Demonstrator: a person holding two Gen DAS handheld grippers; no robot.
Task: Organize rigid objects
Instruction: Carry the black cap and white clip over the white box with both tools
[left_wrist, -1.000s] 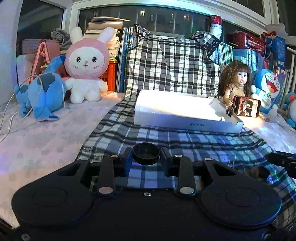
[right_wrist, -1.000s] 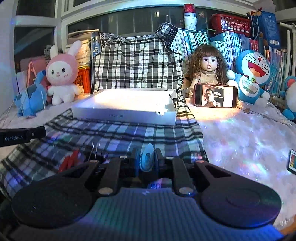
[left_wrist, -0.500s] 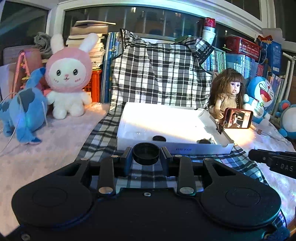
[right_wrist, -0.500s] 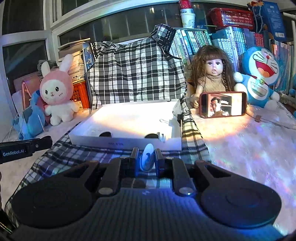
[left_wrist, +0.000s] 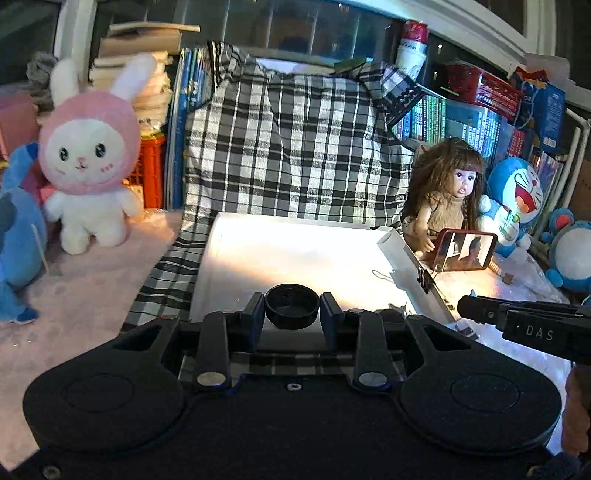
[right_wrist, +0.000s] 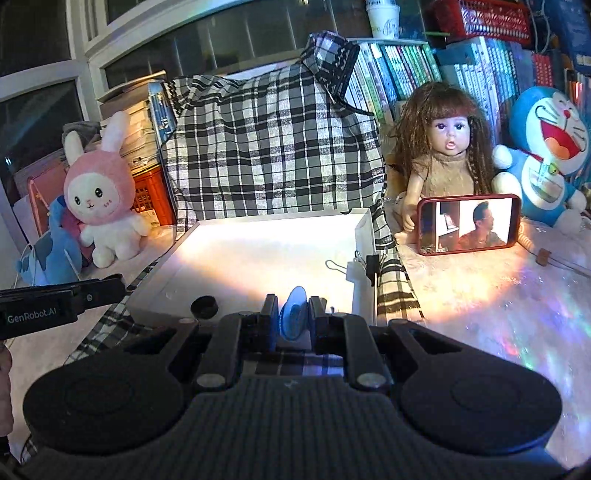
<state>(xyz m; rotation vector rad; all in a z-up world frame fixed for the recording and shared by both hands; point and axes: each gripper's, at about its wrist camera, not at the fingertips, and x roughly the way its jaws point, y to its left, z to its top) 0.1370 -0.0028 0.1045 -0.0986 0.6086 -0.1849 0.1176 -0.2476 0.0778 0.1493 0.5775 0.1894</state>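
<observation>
We carry pieces over the shallow white cardboard tray (left_wrist: 406, 254), left hand-held gripper (left_wrist: 292, 314) pinching a round black cap (left_wrist: 292, 306), right hand-held gripper (right_wrist: 293, 319) pinching a pale blue disc (right_wrist: 295, 314); next, lower and release inside it.

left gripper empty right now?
No, the left gripper is shut on a black round cap, held between its fingers over the white box.

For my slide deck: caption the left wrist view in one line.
Left gripper holds a black round cap over the near edge of a lit white tray on plaid cloth.
</observation>
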